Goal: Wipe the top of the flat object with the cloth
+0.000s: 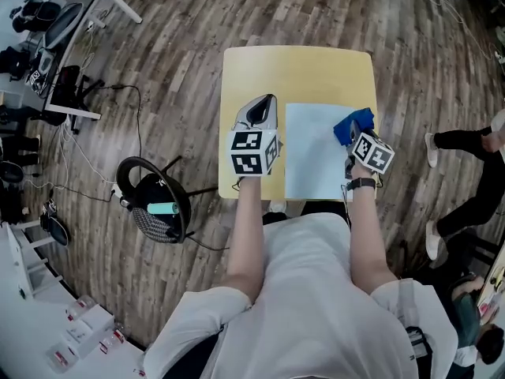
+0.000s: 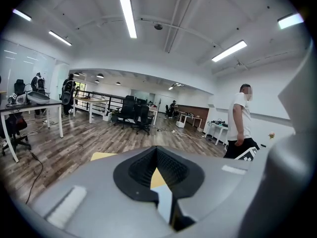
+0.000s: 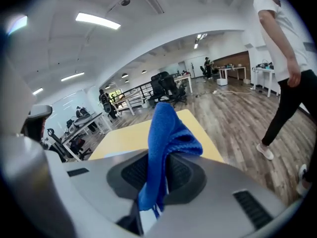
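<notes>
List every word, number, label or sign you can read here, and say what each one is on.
No readable text in any view.
Left marker cube and right marker cube: black-and-white square patterns only, no letters or digits.
Light blue sheet: blank.
Blue cloth: no tag visible.
White boxes at the head view's lower left: red marks, too small to read.
</notes>
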{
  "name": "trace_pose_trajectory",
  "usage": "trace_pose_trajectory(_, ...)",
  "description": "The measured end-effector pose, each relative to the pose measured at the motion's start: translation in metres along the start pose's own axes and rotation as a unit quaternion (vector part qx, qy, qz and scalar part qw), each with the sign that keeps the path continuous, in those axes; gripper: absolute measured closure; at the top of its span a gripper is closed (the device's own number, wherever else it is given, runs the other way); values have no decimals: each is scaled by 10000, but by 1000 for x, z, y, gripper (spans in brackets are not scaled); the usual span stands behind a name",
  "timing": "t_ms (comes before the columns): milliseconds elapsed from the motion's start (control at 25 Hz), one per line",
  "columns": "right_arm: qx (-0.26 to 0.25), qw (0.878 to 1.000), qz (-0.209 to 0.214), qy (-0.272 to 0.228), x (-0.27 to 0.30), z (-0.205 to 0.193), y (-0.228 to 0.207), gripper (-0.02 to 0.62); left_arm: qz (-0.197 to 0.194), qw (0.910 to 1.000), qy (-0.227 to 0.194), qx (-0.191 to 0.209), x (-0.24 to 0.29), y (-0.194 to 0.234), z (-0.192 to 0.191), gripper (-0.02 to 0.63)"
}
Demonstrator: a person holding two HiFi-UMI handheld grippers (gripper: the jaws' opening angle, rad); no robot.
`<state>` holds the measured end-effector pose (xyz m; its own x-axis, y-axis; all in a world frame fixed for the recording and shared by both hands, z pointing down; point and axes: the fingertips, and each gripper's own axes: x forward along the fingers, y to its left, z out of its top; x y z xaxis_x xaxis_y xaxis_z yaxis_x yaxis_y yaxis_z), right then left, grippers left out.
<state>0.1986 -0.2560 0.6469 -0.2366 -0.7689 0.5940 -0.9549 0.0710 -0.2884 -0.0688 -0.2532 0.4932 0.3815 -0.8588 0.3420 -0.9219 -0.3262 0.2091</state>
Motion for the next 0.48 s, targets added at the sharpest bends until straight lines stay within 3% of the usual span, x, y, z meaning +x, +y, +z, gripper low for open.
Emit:
trace_pose_trajectory(120,-137,9989,-447,-88,-12,1,-28,528,-52,10000,-12,40,2,-7,3,600)
trace_pose_trajectory(240,-71,9980,-621,-136,-19,2,-43,529,-62,10000,-27,67,1,-7,6,601)
trace_pose_trajectory(360,3,9980,-601,-176,-22,4,-39,528,-34,10000,-43,73,-4,-4,7,601)
trace_pose_trajectory(480,-19,9992,-302,-260,-21,10,-13,528,3,10000,-55,74,-7,-3,7,601)
